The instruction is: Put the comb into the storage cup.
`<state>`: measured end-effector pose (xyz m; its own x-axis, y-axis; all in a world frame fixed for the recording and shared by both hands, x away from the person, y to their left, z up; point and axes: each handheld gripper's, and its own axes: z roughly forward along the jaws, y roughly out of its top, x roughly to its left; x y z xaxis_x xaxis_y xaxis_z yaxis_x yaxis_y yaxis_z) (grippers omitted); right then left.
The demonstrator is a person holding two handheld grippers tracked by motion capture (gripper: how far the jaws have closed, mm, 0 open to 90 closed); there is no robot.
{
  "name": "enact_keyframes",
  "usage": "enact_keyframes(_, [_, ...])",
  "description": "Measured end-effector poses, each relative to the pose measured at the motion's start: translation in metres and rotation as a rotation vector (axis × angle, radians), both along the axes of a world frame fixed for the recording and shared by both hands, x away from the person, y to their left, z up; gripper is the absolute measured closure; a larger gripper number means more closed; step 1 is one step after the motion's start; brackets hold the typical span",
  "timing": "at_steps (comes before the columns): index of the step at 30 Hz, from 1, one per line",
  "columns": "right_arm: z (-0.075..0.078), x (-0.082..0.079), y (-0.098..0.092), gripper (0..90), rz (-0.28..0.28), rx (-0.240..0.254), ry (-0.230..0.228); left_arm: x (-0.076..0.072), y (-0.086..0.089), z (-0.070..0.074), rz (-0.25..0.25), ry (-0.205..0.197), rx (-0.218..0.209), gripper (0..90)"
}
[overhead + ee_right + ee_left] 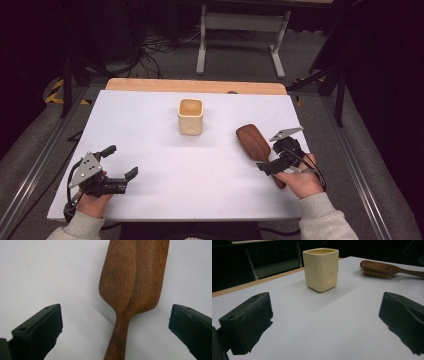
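Dark room, grey floor [240, 60], white frame [240, 22]

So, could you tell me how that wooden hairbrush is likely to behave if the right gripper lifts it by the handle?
The hairbrush looks like solid wood, so probably rigid. Its wide head beyond the thin handle may make it droop head-first. Smooth wood might slip.

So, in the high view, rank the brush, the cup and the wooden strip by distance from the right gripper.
From the right gripper:
1. Brush, right beneath it, on the table's right side.
2. Cup, mid-table, toward the back.
3. Wooden strip, along the far edge.
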<state>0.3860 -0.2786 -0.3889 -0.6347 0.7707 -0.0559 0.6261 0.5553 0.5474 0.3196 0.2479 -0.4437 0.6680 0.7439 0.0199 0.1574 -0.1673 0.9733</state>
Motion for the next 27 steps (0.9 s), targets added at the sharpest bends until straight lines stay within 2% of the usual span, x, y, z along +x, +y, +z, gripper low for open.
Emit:
enact_keyframes(5, [-0.007, -0.002, 0.003, 0.1, -0.037, 0.013, -0.011, 0.000, 0.001, 0.000, -0.015, -0.003, 0.005, 0.0])
enact_keyframes(6, [-0.012, -0.001, 0.004, 0.1, -0.056, 0.010, -0.016, 0.000, 0.001, 0.000, -0.019, -0.002, 0.004, 0.0])
enact_keyframes(9, [-0.016, 0.000, 0.005, 0.1, -0.065, -0.001, -0.019, -0.001, 0.001, 0.000, -0.019, -0.001, 0.001, 0.0])
enact_keyframes(12, [-0.025, 0.004, 0.005, 0.3, -0.090, -0.008, -0.002, -0.001, 0.002, 0.000, -0.019, 0.002, 0.003, 0.0])
enact_keyframes(14, [-0.026, 0.005, 0.005, 0.3, -0.095, -0.016, 0.001, -0.001, 0.002, 0.000, -0.019, 0.004, 0.002, 0.0])
enact_keyframes(16, [-0.031, 0.008, 0.005, 2.9, -0.117, -0.046, 0.013, -0.001, 0.002, 0.000, -0.021, 0.006, 0.003, 0.0])
enact_keyframes(18, [-0.032, 0.009, 0.005, 3.5, -0.122, -0.045, 0.020, -0.001, 0.002, 0.000, -0.021, 0.005, 0.001, 0.0])
enact_keyframes(23, [-0.038, 0.014, 0.005, 14.1, -0.151, -0.056, 0.068, -0.001, 0.002, 0.000, -0.024, 0.006, 0.002, 0.0])
enact_keyframes(27, [-0.040, 0.016, 0.005, 28.0, -0.157, -0.069, 0.095, -0.001, 0.002, 0.000, -0.025, 0.006, 0.003, 0.1])
